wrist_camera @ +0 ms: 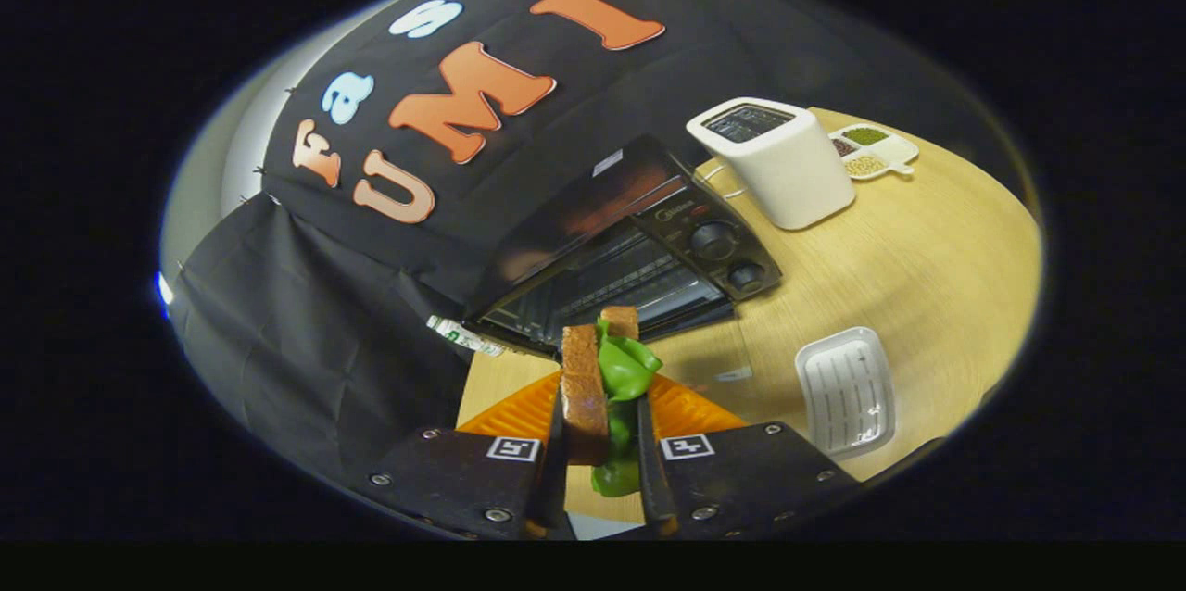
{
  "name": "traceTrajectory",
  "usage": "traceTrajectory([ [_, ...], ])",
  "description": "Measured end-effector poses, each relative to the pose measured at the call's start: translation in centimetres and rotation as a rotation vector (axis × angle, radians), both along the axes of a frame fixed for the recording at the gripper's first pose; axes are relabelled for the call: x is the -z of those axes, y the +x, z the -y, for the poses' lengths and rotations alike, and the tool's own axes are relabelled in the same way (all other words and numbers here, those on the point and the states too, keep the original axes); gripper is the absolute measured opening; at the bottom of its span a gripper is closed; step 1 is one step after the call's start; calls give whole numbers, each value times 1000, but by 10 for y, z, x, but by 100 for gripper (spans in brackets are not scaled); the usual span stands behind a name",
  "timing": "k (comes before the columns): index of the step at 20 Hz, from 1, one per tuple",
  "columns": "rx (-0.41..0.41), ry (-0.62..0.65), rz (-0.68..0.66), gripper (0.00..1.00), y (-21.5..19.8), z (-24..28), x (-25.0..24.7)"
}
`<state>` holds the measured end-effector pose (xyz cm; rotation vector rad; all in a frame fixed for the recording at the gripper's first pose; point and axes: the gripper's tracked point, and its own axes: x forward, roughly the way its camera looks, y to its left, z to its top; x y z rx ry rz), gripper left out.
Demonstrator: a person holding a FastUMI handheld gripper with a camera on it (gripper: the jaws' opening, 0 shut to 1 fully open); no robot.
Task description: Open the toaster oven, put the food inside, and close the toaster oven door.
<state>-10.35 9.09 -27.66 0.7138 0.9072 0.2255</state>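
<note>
Wooden table [927,248]; on it the toaster oven [639,248], door down, rack exposed. White toaster [778,165] and white tray [845,390] sit off to the side. We have the gripper [602,471] clamped on the sandwich [598,378], held upright above an orange tray [519,410], just short of the oven mouth. We judge: insertion step; next, carry it forward level onto the rack.

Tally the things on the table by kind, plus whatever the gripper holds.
Appliances: 2, the toaster oven with its door open, and the white toaster
Trays and dishes: 3, the orange tray, white tray, divided dish
Food: 1, the sandwich, gripper shut on it
Total: 6
</note>
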Motion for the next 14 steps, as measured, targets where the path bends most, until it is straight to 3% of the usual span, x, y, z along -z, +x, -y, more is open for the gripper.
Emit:
traceTrajectory([
  [6, 43, 18, 65, 33, 14, -35, -5],
  [14, 243, 100, 89, 33, 69, -55, 22],
])
